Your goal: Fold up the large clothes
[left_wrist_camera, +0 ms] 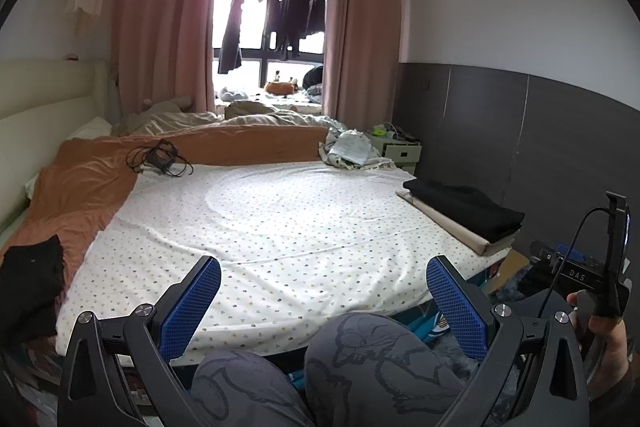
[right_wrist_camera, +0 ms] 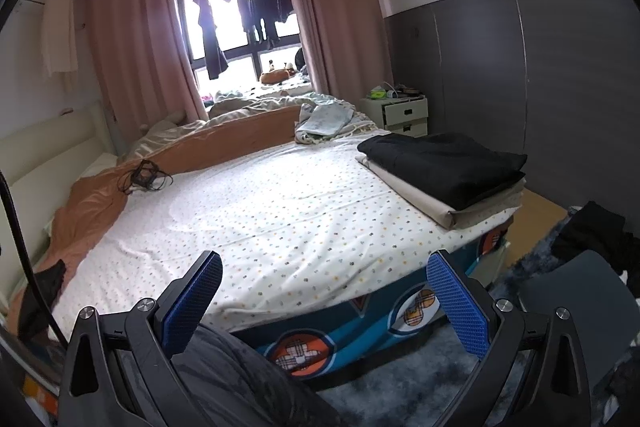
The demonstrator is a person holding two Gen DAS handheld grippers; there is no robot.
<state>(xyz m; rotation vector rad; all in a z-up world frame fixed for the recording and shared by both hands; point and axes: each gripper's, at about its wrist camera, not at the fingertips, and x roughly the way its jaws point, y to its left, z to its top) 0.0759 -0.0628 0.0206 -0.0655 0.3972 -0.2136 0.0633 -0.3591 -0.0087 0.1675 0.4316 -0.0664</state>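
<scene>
A folded black garment lies on a folded beige one at the bed's right edge. An unfolded black garment lies heaped at the bed's left edge. My left gripper is open and empty, held low over the bed's near edge above the person's knees. My right gripper is open and empty, also at the near edge. The right gripper's body shows at the right of the left wrist view.
The bed has a white dotted sheet. An orange blanket with a black cable bundle lies left. Crumpled bedding lies at the far side. A nightstand, dark clothes and a chair stand right.
</scene>
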